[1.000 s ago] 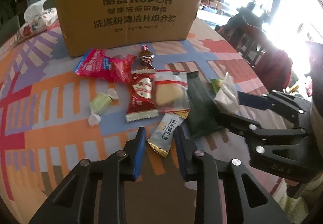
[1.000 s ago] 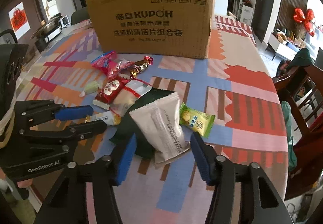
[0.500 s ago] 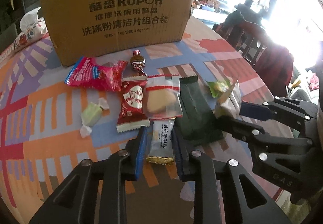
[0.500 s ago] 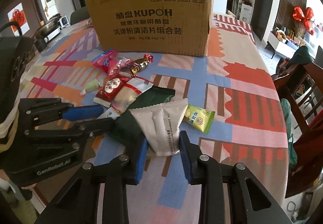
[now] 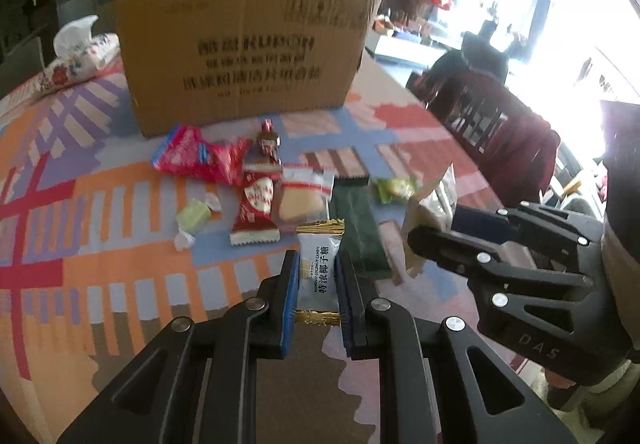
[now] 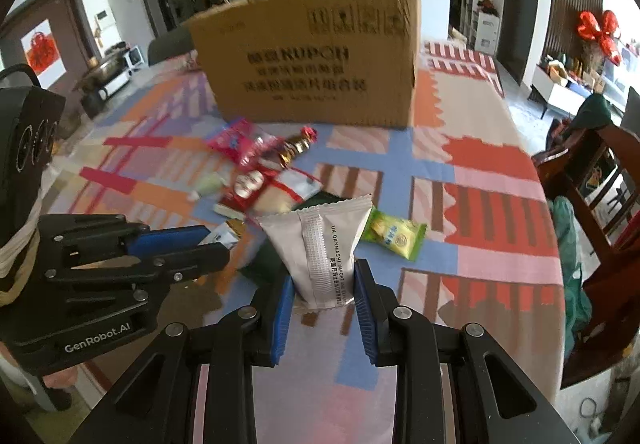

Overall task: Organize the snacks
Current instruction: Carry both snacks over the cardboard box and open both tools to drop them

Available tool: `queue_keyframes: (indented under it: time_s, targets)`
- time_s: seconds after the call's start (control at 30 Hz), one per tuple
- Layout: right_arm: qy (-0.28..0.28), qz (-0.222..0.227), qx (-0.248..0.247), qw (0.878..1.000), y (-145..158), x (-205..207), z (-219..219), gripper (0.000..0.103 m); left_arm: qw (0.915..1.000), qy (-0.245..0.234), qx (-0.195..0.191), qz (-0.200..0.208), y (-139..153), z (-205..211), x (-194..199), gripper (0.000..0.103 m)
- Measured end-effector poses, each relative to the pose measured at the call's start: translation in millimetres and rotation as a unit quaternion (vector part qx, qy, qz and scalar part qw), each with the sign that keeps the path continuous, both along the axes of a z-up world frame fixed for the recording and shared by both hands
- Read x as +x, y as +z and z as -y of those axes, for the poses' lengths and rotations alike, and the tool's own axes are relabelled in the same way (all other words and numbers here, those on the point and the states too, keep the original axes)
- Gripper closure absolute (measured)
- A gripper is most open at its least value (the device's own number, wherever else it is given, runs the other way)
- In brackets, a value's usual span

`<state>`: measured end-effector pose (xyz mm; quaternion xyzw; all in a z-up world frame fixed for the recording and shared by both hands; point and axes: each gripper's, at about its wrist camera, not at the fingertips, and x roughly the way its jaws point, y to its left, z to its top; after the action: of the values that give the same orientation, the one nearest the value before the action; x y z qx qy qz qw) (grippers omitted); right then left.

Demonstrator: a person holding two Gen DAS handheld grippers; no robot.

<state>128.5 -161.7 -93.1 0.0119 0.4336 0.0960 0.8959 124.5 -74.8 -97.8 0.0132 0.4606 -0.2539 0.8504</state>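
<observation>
Round table (image 6: 496,180) under a patchwork cloth of orange, blue, red and pink blocks. Cardboard box (image 6: 316,56) upright at the far side; loose snacks (image 5: 256,200) scattered before it. Left gripper (image 5: 317,280) pinching a white coconut candy (image 5: 318,264). Right gripper (image 6: 323,286) clamped on a silver packet (image 6: 320,244). Dark wooden chair (image 6: 600,180) alongside; red bow (image 6: 598,30) on the wall.

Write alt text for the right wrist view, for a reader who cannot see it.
The right gripper is shut on a silver snack packet, lifted above a patterned tablecloth. The left gripper, at left, holds a small white candy packet. More snacks lie before a cardboard box, with a yellow-green packet to the right.
</observation>
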Motion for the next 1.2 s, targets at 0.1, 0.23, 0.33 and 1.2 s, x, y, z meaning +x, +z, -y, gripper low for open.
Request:
queue_keyframes:
  time_s: [0.1, 0.23, 0.33, 1.2]
  targets:
    - [0.005, 0.013, 0.001, 1.0, 11.9, -1.7, -3.7, 0.073, 0.9996, 0.011, -0.001, 0.025, 15.9, -4.0, -1.6, 0.084]
    - [0.009, 0.037, -0.003, 0.999, 28.8, -1.0, -7.4, 0.073, 0.9984, 0.02, -0.006, 0.053, 35.0, -9.3, -2.5, 0.084]
    - [0.009, 0.051, -0.003, 0.999, 39.5, 1.2, -8.7, 0.073, 0.9968, 0.027, -0.008, 0.075, 50.6, -13.8, -0.9, 0.084]
    - [0.005, 0.17, -0.017, 0.985, 141.5, 94.5, -20.4, 0.073, 0.9786, 0.067, -0.004, 0.194, 148.3, -41.1, 103.0, 0.084]
